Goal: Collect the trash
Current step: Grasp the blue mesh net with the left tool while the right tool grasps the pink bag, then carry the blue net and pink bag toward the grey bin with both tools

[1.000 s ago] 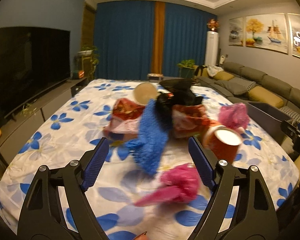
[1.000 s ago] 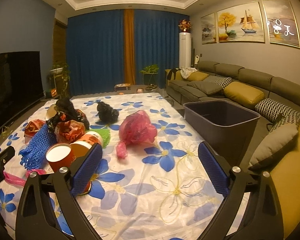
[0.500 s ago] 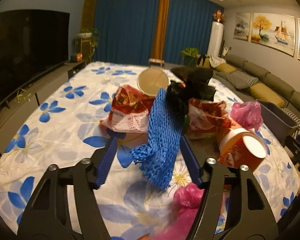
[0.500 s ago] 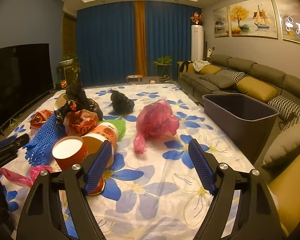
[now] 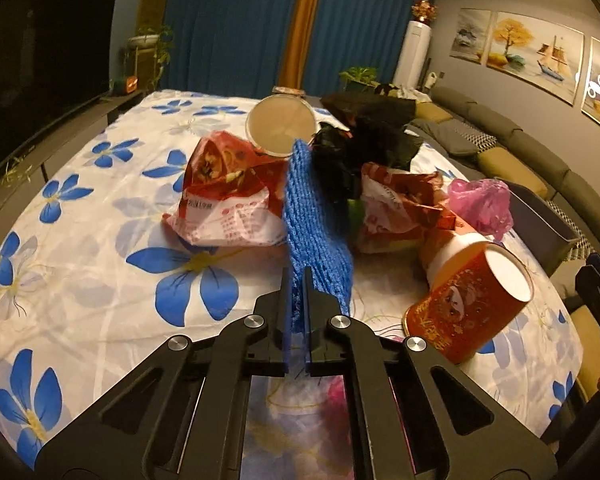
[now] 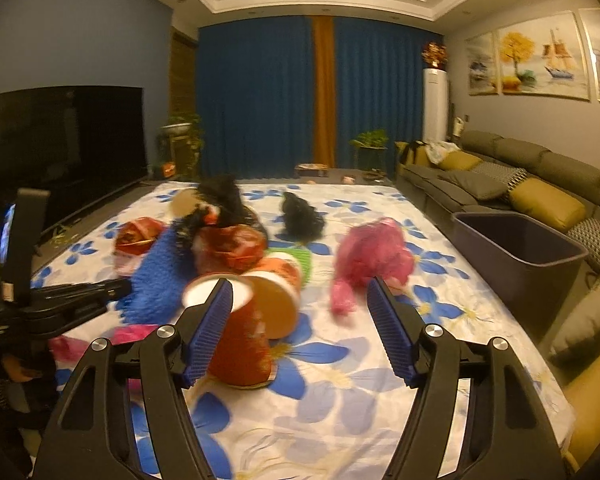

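My left gripper (image 5: 298, 280) is shut on the near end of a blue foam net (image 5: 312, 216), which leans on the trash pile on the flowered tablecloth (image 5: 100, 240). The right wrist view shows this gripper (image 6: 120, 288) from the side, at the blue net (image 6: 160, 276). My right gripper (image 6: 300, 300) is open and its jaws are closing. A red paper cup (image 6: 240, 344) stands behind its left finger, and a brown cup (image 6: 276, 300) lies partly between the fingers. Neither pad presses on them. A pink plastic bag (image 6: 372, 256) lies just beyond the right finger.
The pile holds red snack bags (image 5: 224, 196), black bags (image 5: 364, 148) and a round lid (image 5: 280, 124). A second black bag (image 6: 300, 216) lies further back. A grey bin (image 6: 516, 248) stands off the table's right side before the sofa (image 6: 540, 200). A television (image 6: 72, 140) is at left.
The left gripper moved forward and down and closed on the blue net. The right gripper swung left toward the cups, and its jaws narrowed.
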The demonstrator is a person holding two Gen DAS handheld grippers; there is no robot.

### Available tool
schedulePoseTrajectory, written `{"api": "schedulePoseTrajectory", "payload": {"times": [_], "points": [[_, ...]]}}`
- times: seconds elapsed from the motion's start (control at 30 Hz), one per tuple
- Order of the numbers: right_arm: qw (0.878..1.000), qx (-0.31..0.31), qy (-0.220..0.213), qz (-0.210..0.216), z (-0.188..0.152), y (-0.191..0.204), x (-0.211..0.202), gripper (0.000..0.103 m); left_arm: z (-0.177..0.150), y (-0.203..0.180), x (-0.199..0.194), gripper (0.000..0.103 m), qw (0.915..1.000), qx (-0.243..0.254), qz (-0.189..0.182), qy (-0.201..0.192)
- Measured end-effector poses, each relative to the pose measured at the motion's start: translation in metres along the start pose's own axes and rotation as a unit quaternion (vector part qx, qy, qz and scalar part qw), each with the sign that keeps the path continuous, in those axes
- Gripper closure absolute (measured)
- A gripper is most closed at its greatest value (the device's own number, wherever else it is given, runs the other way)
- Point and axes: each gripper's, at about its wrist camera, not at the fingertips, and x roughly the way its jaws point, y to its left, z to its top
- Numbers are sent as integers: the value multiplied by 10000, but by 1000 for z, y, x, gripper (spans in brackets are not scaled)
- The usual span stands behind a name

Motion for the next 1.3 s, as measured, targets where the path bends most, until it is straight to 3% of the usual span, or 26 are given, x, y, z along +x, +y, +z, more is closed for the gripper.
{"api": "schedulePoseTrajectory", "payload": {"times": [0.5,0.73,1.07,1.17,1.23,1.3], "points": [[9908,-473,426,1192,-19,68,21,34,15,15,-74,100,9958,-236,-202,-860],[9867,-503,657,1397,-24,85,42,31,20,21,-102,100,9921,-245,-201,-1217],[9795,-531,1233,1503,-30,101,66,30,19,29,-106,100,9914,-302,-197,-1261],[9765,-666,1333,1555,-32,105,66,40,19,29,-106,100,9914,-296,-187,-1262],[9737,-750,1425,1614,-34,109,68,58,18,29,-106,100,9913,-299,-196,-1270],[9716,-799,1490,1657,-37,111,68,64,18,29,-107,100,9911,-299,-192,-1283]]}}
